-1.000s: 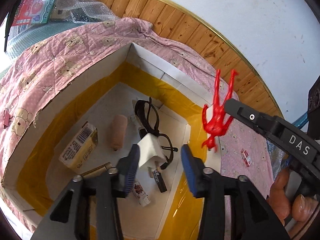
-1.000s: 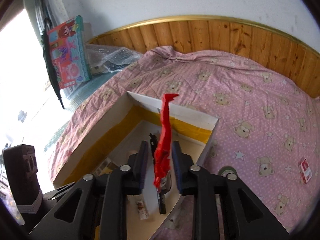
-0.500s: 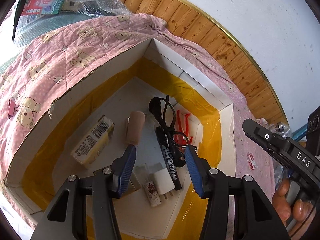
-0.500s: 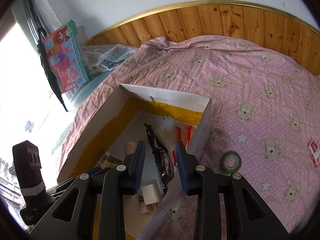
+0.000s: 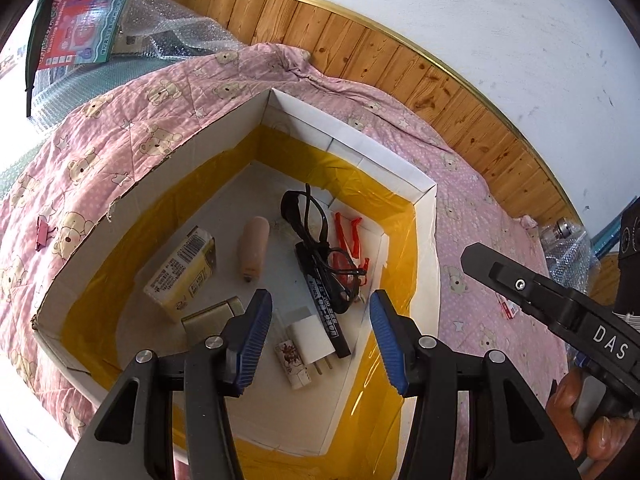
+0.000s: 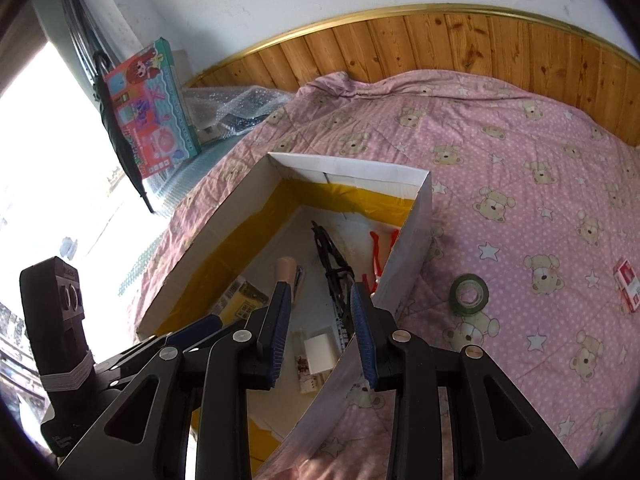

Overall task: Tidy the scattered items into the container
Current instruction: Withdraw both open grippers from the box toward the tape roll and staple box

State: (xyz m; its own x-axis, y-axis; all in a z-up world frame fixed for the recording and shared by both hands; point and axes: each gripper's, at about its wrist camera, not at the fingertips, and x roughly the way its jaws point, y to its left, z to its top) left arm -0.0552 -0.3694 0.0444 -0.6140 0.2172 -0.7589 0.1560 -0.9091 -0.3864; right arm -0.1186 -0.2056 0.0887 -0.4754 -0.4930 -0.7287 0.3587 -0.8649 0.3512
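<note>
1. Both claws are held spread and empty over the box (image 5: 352, 144): the left gripper (image 5: 320, 334) and the right gripper (image 6: 320, 328).
2. The step in hand is judged a reach for the next stray item.
3. Outside on the quilt (image 6: 520, 200) are counted one tape roll (image 6: 469, 294), one red packet (image 6: 627, 286) and one pink clip (image 5: 43, 232).
4. The tape roll lies nearest the right gripper; a swing rightward and down is called for.
5. Inside the box are counted one red toy (image 5: 348, 236), one marker (image 5: 324, 304), one plug (image 5: 312, 338) and one carton (image 5: 182, 276).

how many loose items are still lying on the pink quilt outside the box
3: a green tape roll beside the box's right wall, a small red-and-white packet farther right, and a pink binder clip left of the box. More may lie out of view.
</note>
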